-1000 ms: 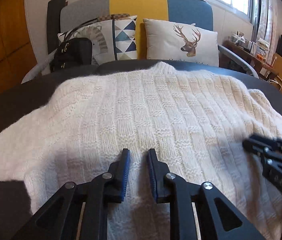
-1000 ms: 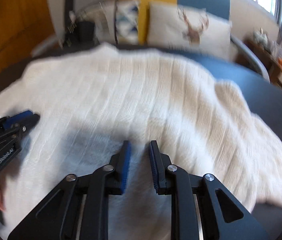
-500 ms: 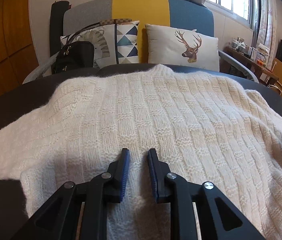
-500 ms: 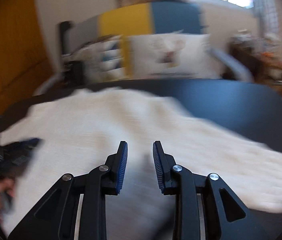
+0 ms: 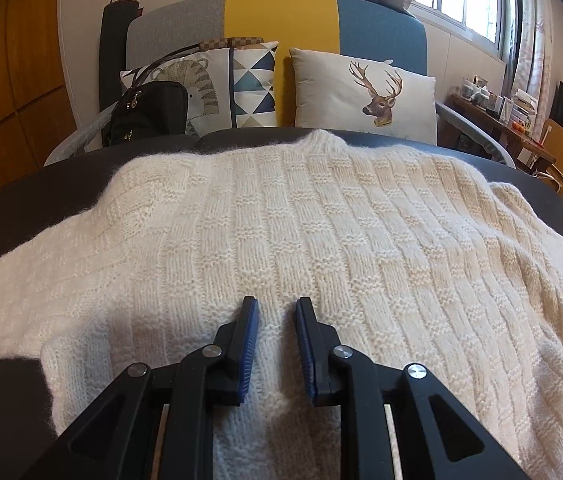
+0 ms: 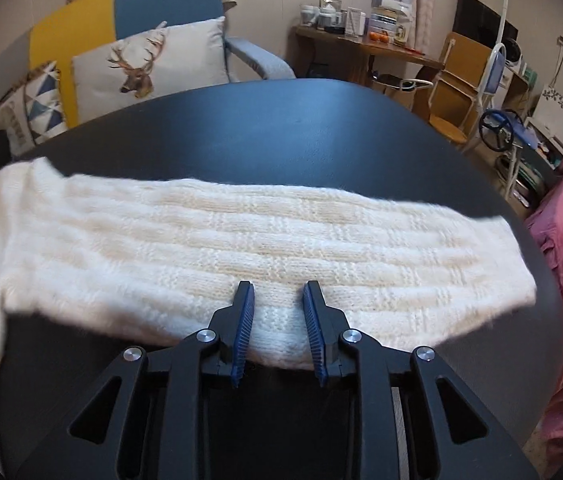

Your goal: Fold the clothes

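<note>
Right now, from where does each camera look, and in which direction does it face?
Left wrist: sits on the left gripper, looks down across the sweater body toward the sofa; only its two fingers show, slightly apart.
Right wrist: sits on the right gripper, looks over a sweater sleeve and the dark table toward a cluttered desk; only its fingers show, sleeve edge between them.
Shared: sweater, table, deer pillow.
</note>
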`<state>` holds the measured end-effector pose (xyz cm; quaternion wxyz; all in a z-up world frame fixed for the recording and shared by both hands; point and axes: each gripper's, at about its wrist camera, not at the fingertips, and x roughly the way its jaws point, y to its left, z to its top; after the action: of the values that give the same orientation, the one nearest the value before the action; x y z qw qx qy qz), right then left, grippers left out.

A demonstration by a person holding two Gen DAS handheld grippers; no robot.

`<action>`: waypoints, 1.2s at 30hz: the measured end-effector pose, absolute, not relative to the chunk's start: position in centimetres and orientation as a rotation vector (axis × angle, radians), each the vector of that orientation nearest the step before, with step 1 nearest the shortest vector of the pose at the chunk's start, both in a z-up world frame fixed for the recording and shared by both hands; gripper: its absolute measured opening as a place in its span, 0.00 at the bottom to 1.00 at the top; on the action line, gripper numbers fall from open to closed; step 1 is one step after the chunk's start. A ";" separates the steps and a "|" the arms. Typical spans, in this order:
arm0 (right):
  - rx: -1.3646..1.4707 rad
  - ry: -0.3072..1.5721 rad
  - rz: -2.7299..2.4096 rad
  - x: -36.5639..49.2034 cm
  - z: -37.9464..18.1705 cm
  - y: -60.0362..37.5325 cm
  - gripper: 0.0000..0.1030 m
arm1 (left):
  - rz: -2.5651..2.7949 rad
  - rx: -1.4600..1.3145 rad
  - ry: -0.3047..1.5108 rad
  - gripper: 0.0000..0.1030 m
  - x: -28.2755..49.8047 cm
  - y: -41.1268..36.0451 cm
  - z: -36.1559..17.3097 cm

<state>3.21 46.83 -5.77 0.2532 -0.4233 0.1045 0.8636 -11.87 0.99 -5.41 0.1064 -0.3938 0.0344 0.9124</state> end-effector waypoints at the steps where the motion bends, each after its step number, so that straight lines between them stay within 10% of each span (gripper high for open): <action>1: -1.158 0.276 2.333 2.9 -5.7 47.5 0.26 | 2.686 -1.159 0.099 0.19 -11.9 1.0 -5.4; 14: -1.194 0.163 2.195 -0.3 -5.2 49.9 0.27 | 2.680 -1.152 0.078 0.19 -12.0 0.5 -5.4; 26: -1.289 -0.121 2.799 -10.7 0.2 28.5 0.20 | 2.675 -1.145 0.056 0.19 -12.0 0.2 -5.4; 36: -1.285 0.159 2.629 -14.1 -3.8 34.0 0.18 | 2.646 -1.135 -0.036 0.19 -12.4 -0.6 -5.6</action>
<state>-14.09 33.97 -3.82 0.1055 -0.4361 0.0540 0.8921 -12.36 -0.63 -5.57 0.1305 -0.3908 -0.0122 0.9111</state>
